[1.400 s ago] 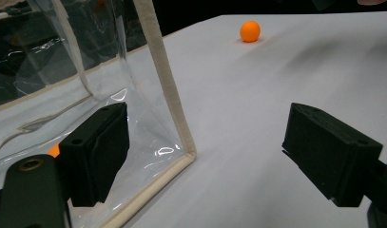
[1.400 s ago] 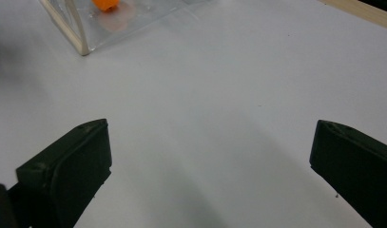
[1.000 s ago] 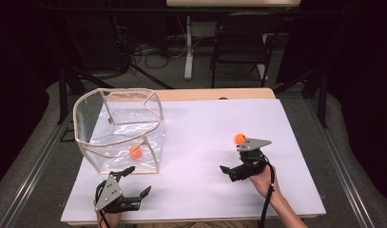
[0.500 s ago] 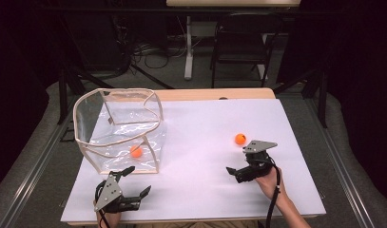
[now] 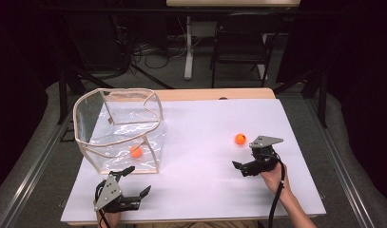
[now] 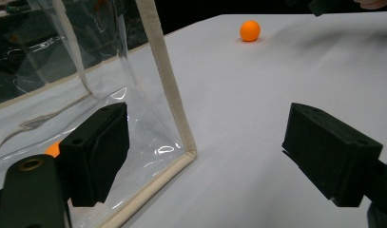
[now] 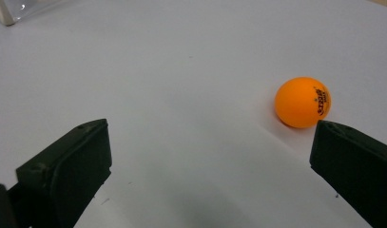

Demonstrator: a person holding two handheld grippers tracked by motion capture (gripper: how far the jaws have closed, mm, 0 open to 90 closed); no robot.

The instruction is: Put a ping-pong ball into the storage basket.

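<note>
An orange ball (image 5: 240, 138) lies on the white table sheet (image 5: 200, 190) at the right. My right gripper (image 5: 244, 159) sits just in front of it, open and holding nothing. In the right gripper view the ball (image 7: 303, 102) rests beside the right jaw, outside the gap of that gripper (image 7: 205, 161). A second orange ball (image 5: 136, 151) lies inside the clear bag with beige trim (image 5: 117, 128) at the left. My left gripper (image 5: 140, 180) is open before the bag's front corner (image 6: 167, 95), and the ball inside (image 6: 53, 148) peeks from behind its left pad (image 6: 96, 152).
The sheet's front edge runs just under both hands. A wooden table edge (image 5: 219, 93) shows behind the sheet. Beyond the table stand a chair (image 5: 241, 45) and cables on the floor. Open sheet lies between the bag and the right ball.
My right gripper has slid a little to the right and back from the loose ball, which has stayed put. The left gripper and the bag have not moved.
</note>
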